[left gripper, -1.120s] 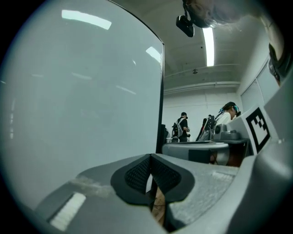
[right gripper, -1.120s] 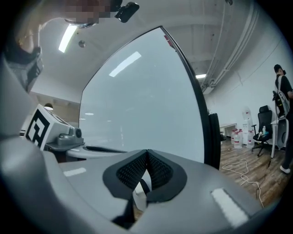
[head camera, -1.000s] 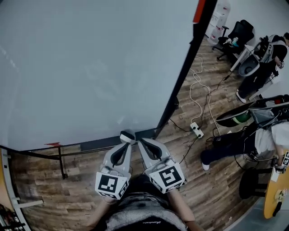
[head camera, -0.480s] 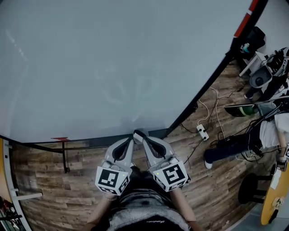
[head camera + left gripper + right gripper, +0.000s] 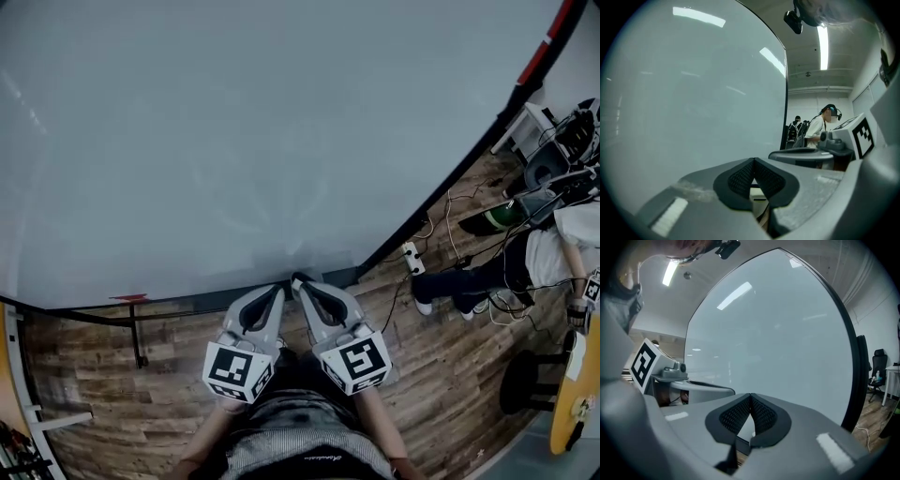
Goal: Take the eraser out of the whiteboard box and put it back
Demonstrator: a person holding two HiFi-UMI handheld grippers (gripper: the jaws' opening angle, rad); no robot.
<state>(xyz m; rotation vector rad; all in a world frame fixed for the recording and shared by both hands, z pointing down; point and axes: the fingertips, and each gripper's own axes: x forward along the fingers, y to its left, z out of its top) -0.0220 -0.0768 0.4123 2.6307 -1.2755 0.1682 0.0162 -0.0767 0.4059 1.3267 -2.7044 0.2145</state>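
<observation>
A large whiteboard [image 5: 234,141] fills the head view, with a dark ledge [image 5: 187,302] along its lower edge. No eraser or box can be made out in any view. My left gripper [image 5: 278,292] and right gripper [image 5: 300,281] are side by side, pointing at the board's lower edge. In the left gripper view the left gripper [image 5: 753,161] has its pads meeting with nothing between them. The right gripper [image 5: 750,397] is shut and empty too. Each gripper view also shows the other: the right gripper [image 5: 801,154] and the left gripper [image 5: 708,387].
The whiteboard's black frame [image 5: 441,192] runs down to a wooden floor. A power strip [image 5: 411,255] with cables lies at the right. A seated person [image 5: 553,258] and a stool [image 5: 525,380] are further right. A stand leg [image 5: 139,347] is at the lower left.
Both grippers have shifted a little to the right along the board's lower edge and stay shut. The head view has swung, so the board's right frame sits further right.
</observation>
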